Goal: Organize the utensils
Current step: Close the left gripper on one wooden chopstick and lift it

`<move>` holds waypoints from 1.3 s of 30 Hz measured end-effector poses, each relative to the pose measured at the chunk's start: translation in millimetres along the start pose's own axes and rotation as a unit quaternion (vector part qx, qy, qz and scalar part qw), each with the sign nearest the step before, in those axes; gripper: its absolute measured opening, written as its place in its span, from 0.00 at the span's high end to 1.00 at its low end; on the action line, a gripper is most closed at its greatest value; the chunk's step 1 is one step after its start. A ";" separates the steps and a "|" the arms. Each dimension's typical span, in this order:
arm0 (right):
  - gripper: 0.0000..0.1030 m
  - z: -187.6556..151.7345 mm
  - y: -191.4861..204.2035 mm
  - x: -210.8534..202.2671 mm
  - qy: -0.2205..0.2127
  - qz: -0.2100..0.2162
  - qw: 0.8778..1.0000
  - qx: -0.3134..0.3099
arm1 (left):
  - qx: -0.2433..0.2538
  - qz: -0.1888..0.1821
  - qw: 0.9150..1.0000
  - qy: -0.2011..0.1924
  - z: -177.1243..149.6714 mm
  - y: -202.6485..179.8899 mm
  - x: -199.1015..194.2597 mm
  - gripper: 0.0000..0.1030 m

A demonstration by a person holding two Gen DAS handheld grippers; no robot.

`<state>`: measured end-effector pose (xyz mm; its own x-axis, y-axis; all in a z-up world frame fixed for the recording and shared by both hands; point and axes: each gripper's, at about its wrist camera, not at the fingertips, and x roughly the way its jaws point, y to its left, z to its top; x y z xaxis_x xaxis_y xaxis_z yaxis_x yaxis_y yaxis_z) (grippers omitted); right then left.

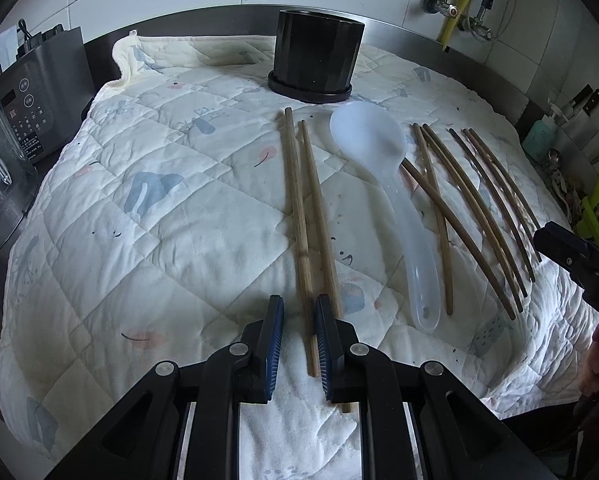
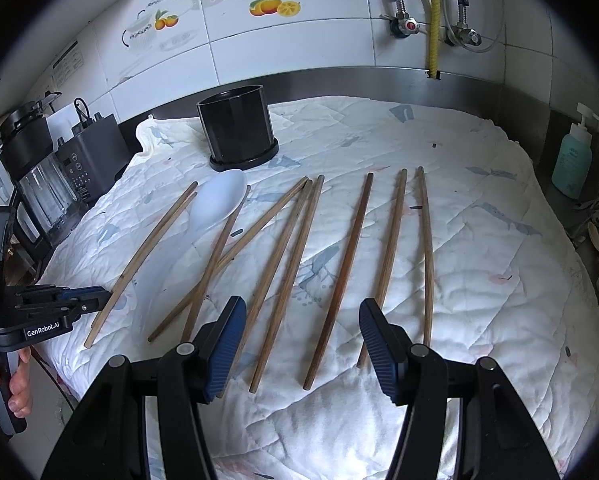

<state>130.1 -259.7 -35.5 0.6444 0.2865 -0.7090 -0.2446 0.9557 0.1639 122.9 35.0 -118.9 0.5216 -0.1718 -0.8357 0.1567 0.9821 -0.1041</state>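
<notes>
Two chopsticks [image 1: 305, 216] near-left on quilt [image 1: 159, 220], one between narrowly parted left gripper [image 1: 298, 308]; right gripper [image 2: 302, 312] agape, empty; holder [image 1: 317, 56] far; risk: pinching both sticks, neighbour dragged.

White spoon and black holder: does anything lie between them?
No. In the left wrist view the spoon bowl ends just short of the holder base; only bare quilt between.

A home kitchen. Behind the quilted cloth [image 2: 439, 248] runs a white tiled wall [image 2: 299, 40] with fruit decals [image 2: 273, 6] and water valves [image 2: 409, 26]. A blender [image 2: 39, 176] stands left of the cloth, a soap dispenser [image 2: 573, 160] right of it.
</notes>
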 end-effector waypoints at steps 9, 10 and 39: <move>0.37 -2.2 3.8 2.5 0.003 0.005 1.000 -0.002 | 0.010 0.012 1.000 -0.022 -13.2 -7.3 -6.0 0.82; 0.37 -2.8 4.5 2.3 0.003 0.005 1.000 -0.003 | 0.009 0.009 1.000 -0.024 -12.6 -6.9 -5.5 0.82; 0.37 0.9 7.9 16.0 0.024 0.011 1.000 -0.008 | -0.009 -0.019 1.000 -0.014 37.2 2.0 26.9 0.82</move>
<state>139.1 -247.5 -45.0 0.6037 0.3027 -0.7375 -0.2693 0.9482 0.1687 168.4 29.5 -121.6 0.5388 -0.2115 -0.8155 0.1616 0.9760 -0.1463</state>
